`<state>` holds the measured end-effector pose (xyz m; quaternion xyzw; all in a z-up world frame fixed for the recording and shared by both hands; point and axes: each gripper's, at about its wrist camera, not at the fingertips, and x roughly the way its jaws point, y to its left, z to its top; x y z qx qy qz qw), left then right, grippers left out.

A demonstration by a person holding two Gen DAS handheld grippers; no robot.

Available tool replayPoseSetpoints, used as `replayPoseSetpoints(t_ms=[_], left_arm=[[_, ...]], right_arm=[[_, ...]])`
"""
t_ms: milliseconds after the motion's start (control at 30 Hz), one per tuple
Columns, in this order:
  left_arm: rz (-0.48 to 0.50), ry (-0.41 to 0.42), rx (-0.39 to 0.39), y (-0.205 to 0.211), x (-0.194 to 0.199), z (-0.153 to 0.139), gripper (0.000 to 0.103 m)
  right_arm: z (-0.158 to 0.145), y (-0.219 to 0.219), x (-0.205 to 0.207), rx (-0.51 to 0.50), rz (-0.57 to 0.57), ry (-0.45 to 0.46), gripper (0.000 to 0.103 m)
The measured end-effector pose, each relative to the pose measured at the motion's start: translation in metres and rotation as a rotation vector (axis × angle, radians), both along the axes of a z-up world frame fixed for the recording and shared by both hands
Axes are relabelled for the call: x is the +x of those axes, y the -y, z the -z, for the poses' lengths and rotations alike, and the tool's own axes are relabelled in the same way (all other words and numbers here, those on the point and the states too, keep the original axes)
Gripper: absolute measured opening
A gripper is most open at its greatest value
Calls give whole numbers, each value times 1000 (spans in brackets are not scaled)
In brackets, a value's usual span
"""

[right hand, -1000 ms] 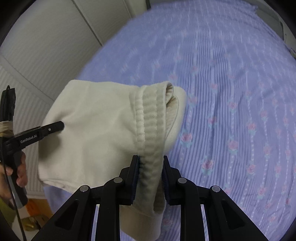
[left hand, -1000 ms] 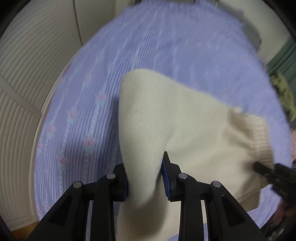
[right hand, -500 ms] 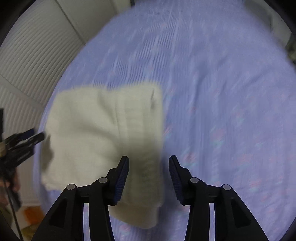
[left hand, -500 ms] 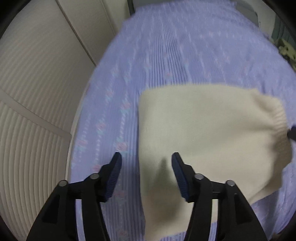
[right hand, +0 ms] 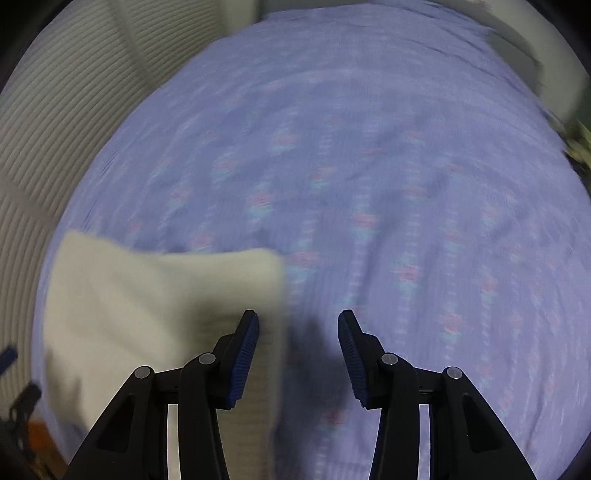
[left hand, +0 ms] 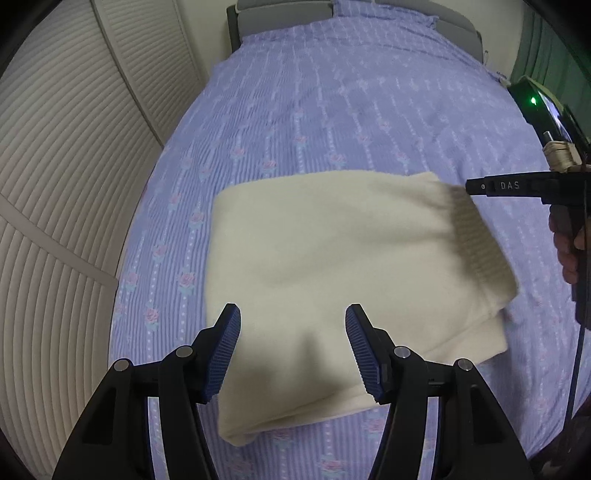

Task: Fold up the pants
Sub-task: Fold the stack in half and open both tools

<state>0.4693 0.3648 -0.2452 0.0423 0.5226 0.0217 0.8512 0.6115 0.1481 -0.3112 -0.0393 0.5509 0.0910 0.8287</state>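
Observation:
The cream pants (left hand: 343, 273) lie folded into a flat rectangle on the purple flowered bedspread (left hand: 332, 110). My left gripper (left hand: 291, 325) hangs open above the near part of the pants, with nothing between its blue pads. In the right wrist view, which is blurred, the pants (right hand: 147, 310) lie at the lower left. My right gripper (right hand: 298, 332) is open over the bedspread (right hand: 369, 166), just past the right edge of the pants, and holds nothing. The right gripper (left hand: 517, 186) also shows at the right edge of the left wrist view, held by a hand (left hand: 569, 240).
White louvered closet doors (left hand: 55, 184) run along the left side of the bed. A grey headboard (left hand: 280, 11) stands at the far end. A green curtain (left hand: 532, 55) hangs at the far right. The left gripper (right hand: 14, 384) shows dimly at the right wrist view's left edge.
Both grippers were shut on the lifted pants a second ago. They let go, the pants dropped flat onto the bed, and both grippers drew back, the right one sliding off to the right.

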Motion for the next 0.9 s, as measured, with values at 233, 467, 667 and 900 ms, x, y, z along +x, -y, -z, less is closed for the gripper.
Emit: replayPoseSetpoints(t_ms=[233,467,667,900], left_arm=[[15,91,-26,31,-24,-50,59],[60,199,-12,94,-73,-115,80],[126,275,-45,164,-127,-164,90],[142,362,-46,250,-197,-200,92]], right_arm=[[-65,64,-77,84,44,107,60],[-144,121,-188,110,87,252,77],[-192,172,-265,118,103,311,84],[-221,237,-335,83,58,362,85]])
